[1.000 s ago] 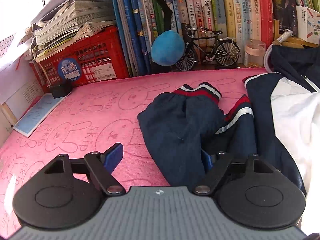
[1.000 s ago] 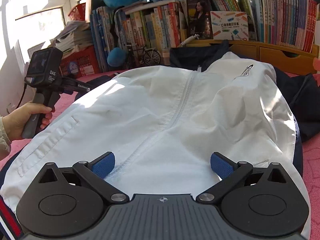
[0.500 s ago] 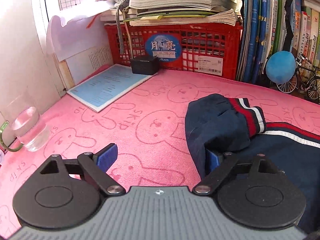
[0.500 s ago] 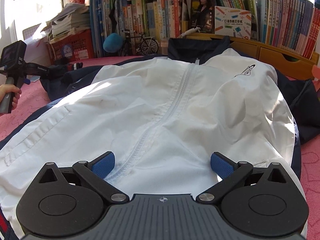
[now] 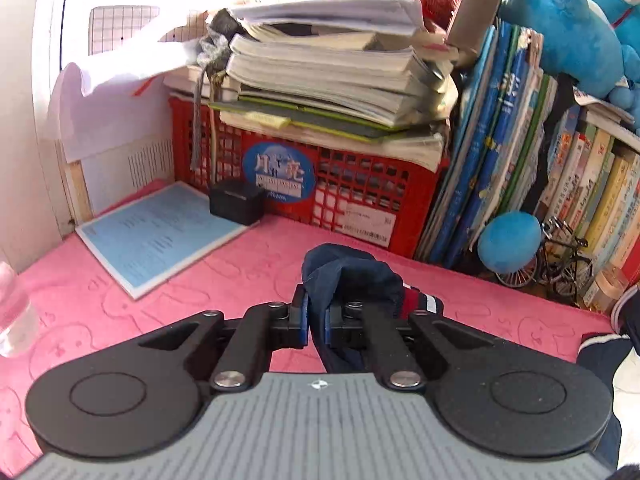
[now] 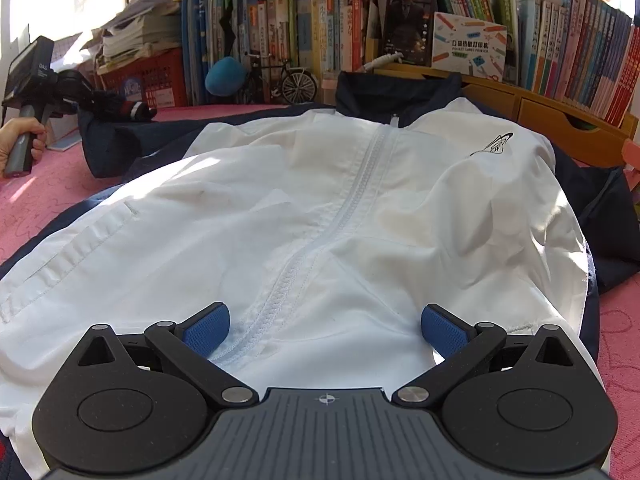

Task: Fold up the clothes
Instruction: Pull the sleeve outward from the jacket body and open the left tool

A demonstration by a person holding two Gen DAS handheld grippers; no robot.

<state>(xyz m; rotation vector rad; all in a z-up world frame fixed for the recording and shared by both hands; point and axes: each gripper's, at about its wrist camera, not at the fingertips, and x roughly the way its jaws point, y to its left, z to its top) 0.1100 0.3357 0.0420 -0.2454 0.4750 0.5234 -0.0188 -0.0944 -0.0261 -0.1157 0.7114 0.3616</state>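
A white and navy zip jacket (image 6: 320, 208) lies front up on the pink bunny-print cover (image 6: 36, 184). Its navy sleeve (image 5: 352, 276), with a red and white striped cuff (image 5: 418, 304), is pinched between the blue pads of my left gripper (image 5: 316, 320), which is shut on it and holds it lifted. The right wrist view shows that same sleeve (image 6: 116, 120) stretched out to the left from a hand-held left gripper (image 6: 72, 88). My right gripper (image 6: 324, 328) hovers open over the jacket's lower front, astride the zip, with nothing between its fingers.
A red crate (image 5: 332, 184) under stacked books, a blue booklet (image 5: 160, 236), a small black box (image 5: 236, 202) and a glass (image 5: 12, 312) stand at the left. Shelved books (image 6: 560, 40), a blue plush ball (image 5: 508, 242) and a model bicycle (image 6: 288, 84) line the back.
My left gripper has shut on the navy sleeve and swung left with it, pulling it outward and up. The right gripper has stayed open over the jacket front.
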